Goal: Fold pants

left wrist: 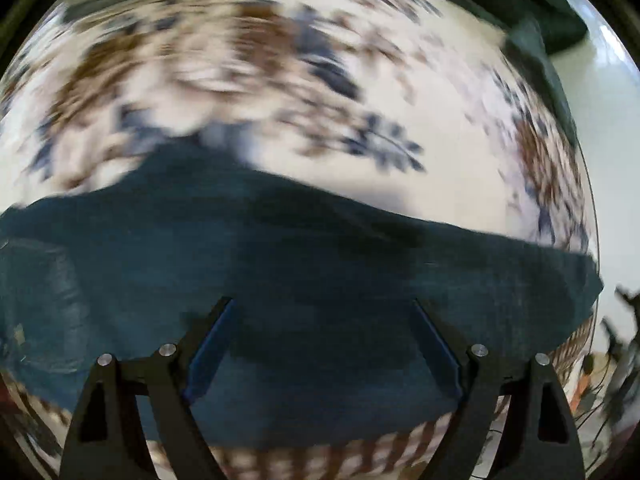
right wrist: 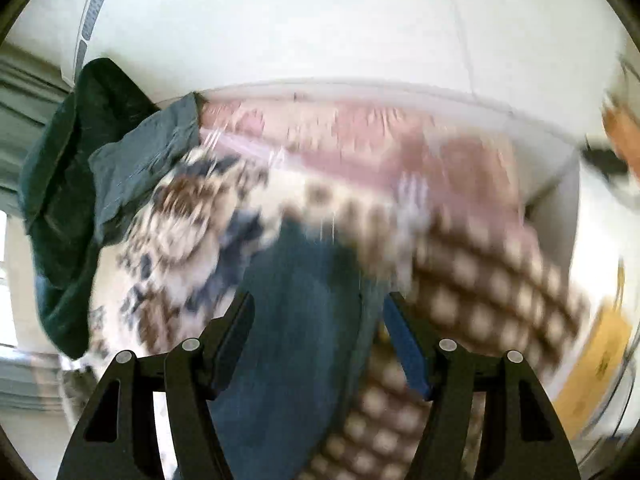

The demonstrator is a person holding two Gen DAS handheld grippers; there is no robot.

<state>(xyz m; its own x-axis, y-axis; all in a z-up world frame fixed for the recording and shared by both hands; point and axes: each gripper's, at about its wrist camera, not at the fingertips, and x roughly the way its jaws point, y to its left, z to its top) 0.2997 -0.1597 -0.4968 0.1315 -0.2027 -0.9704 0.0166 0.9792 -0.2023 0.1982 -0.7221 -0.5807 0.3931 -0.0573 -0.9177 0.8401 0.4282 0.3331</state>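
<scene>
Looking down from both wrist cams, heavy motion blur. Pants point(left wrist: 304, 280), dark teal, lie as a wide band across a floral bedspread point(left wrist: 280, 80), running 9 to 3 o'clock in the left view. Left gripper point(left wrist: 324, 308) fingers released and spread wide, above the cloth, nothing pinched. In the right view the pants point(right wrist: 296, 320) run from 6 o'clock up to centre, passing between the right gripper point(right wrist: 320, 304) fingers; those are parted too, pads not pressing fabric. More dark green clothes point(right wrist: 64, 184) are heaped at 9 o'clock on the bed edge. Checked brown border point(right wrist: 480, 272) sits at 3 to 5 o'clock. White wall point(right wrist: 320, 20) at 12.
</scene>
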